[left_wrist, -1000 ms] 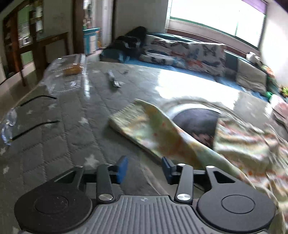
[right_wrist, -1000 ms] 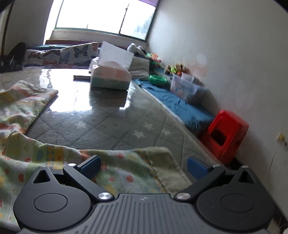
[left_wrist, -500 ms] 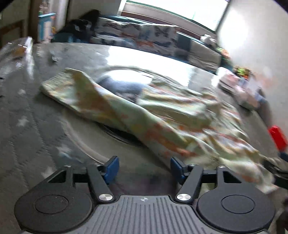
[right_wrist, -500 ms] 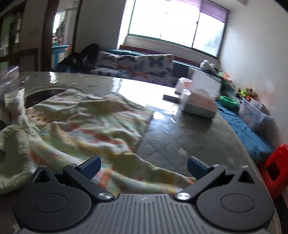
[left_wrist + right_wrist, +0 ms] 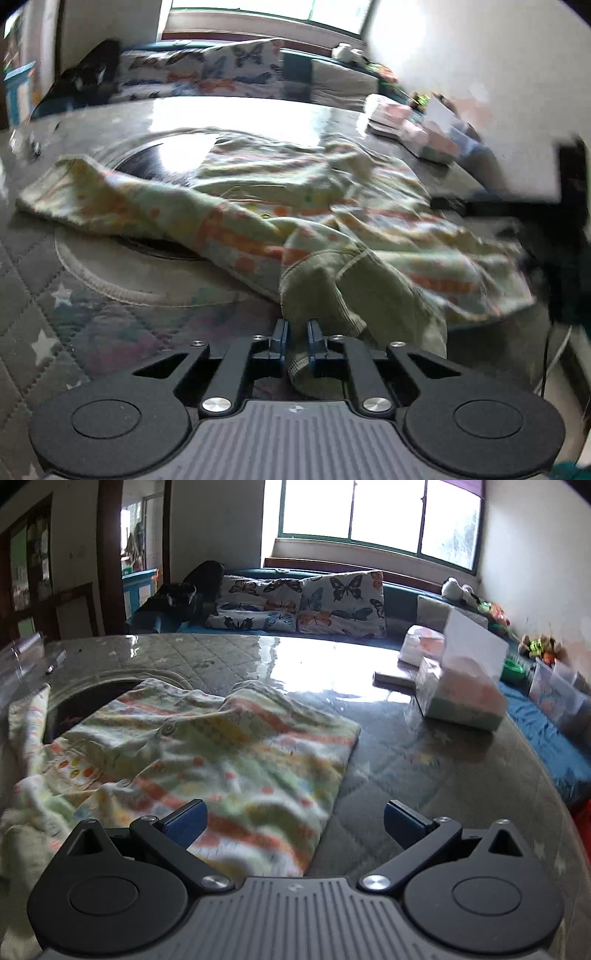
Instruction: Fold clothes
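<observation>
The left claw (image 5: 295,341) sits low over the table (image 5: 92,317), pointing toward 12 o'clock, its two blue-padded fingers (image 5: 279,338) drawn nearly together and pinching a plain green ribbed cuff of the garment (image 5: 258,221); the cloth bunches up between the pads and trails away toward 1 o'clock. The garment, a pale top printed with orange and yellow bands, lies crumpled across the middle of the table, one sleeve stretched out toward 10 o'clock over a dark round inset (image 5: 166,162) in the tabletop. The right claw (image 5: 293,821) is held level just above the table, also facing 12 o'clock, with its fingers (image 5: 184,818) spread wide and nothing between them; its left pad hovers over the near hem of the garment (image 5: 221,753), the right pad over bare quilted covering (image 5: 424,775), and contact cannot be told. From this view the garment spreads from 9 to 12 o'clock, buttons showing near its collar. A tissue box (image 5: 461,690) stands at 2 o'clock, well apart from the cloth, and butterfly cushions (image 5: 303,605) line the bench under the window (image 5: 376,513) beyond.
</observation>
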Tool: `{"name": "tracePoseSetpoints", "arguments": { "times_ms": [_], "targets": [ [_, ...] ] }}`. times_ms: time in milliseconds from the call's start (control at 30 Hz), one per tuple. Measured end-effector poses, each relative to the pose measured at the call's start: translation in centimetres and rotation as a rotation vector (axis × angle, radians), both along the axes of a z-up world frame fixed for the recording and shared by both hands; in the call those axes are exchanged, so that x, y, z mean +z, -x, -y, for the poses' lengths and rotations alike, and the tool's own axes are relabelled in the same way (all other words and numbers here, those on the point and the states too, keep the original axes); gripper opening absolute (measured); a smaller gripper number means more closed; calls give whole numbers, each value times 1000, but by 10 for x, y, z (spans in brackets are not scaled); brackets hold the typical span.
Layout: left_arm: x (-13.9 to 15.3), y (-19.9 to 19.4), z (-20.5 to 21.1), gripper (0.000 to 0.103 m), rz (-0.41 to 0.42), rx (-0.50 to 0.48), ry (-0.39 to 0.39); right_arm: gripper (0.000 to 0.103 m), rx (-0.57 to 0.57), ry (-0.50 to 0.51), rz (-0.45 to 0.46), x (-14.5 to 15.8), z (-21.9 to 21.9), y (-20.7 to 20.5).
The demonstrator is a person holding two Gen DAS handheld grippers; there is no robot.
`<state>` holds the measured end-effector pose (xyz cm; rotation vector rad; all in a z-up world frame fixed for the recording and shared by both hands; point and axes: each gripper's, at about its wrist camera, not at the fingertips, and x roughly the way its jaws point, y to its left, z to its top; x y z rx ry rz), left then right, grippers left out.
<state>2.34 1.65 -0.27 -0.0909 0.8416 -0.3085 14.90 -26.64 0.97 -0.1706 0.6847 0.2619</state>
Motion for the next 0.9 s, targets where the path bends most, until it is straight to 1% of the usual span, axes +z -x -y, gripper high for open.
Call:
{"name": "tracePoseSetpoints", "arguments": {
  "times_ms": [133, 200, 233, 267, 367, 433, 467, 500, 567, 633, 700, 833, 900],
  "targets": [
    [2, 11, 4, 5, -16, -93, -18, 103, 1, 8, -20, -5, -5, -17],
    [7, 15, 3, 13, -17, -132, -45, 103, -2, 7, -26, -7, -5, -22],
    [11, 16, 3, 21, -15, -148, -62, 103, -4, 7, -29, -8, -5, -25],
    [14, 16, 1, 31, -8, -156, -77, 103, -5, 6, -32, -9, -5, -28],
    [32, 4, -8, 45, 41, -118, -106, 103, -10, 5, -42, -12, -6, -36],
    [46, -12, -17, 50, 79, -60, -104, 103, -13, 4, -48, -14, -6, -41],
    [51, -23, -20, 58, 94, -24, -103, 103, -15, 3, -51, -15, -6, -44],
    [54, -34, -22, 62, 108, 7, -104, 103, -17, 3, -54, -16, -6, -47],
    [58, -59, -25, 75, 131, 56, -113, 103, -17, 5, -60, -18, -7, -50],
    [57, -86, -26, 78, 144, 78, -121, 103, -15, 7, -65, -20, -8, -52],
    [51, -115, -26, 78, 137, 98, -142, 103, -13, 12, -71, -22, -9, -55],
    [30, -176, -25, 78, 77, 132, -165, 103, -19, 13, -82, -25, -8, -61],
    [20, -200, -21, 78, 55, 121, -184, 103, -22, 10, -90, -26, -7, -64]
  ]
}}
